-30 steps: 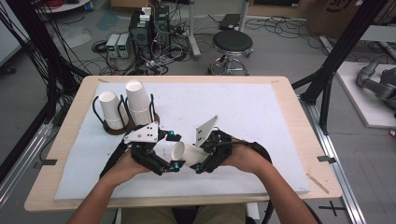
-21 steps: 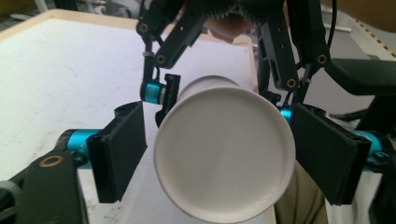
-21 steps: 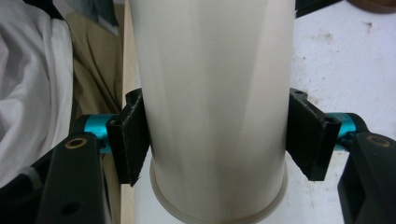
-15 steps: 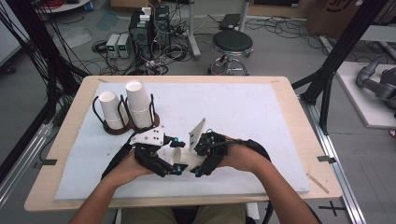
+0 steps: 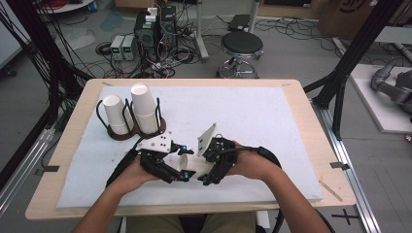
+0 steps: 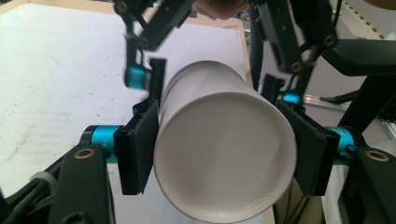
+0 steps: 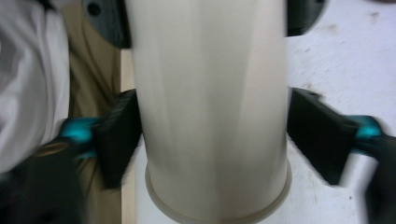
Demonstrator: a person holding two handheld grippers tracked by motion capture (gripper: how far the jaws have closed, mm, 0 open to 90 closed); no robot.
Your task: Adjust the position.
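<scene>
A white paper cup is held level above the white mat, between my two grippers. My left gripper has just been closing and is shut on it. In the left gripper view both black pads press the cup's sides near its closed bottom. My right gripper has just been opening. Its jaws stand spread around the cup's rim end. In the right gripper view a gap shows beside the right pad. Beyond the cup the right gripper appears again, its jaws wide.
A dark wire rack at the mat's back left holds two more upright white cups. The white mat covers most of the wooden table. A stool and cables lie on the floor beyond.
The left jaws went from wide open to closed on the cup. The right jaws, gripping it before, have spread apart. Both hands stayed where they were.
</scene>
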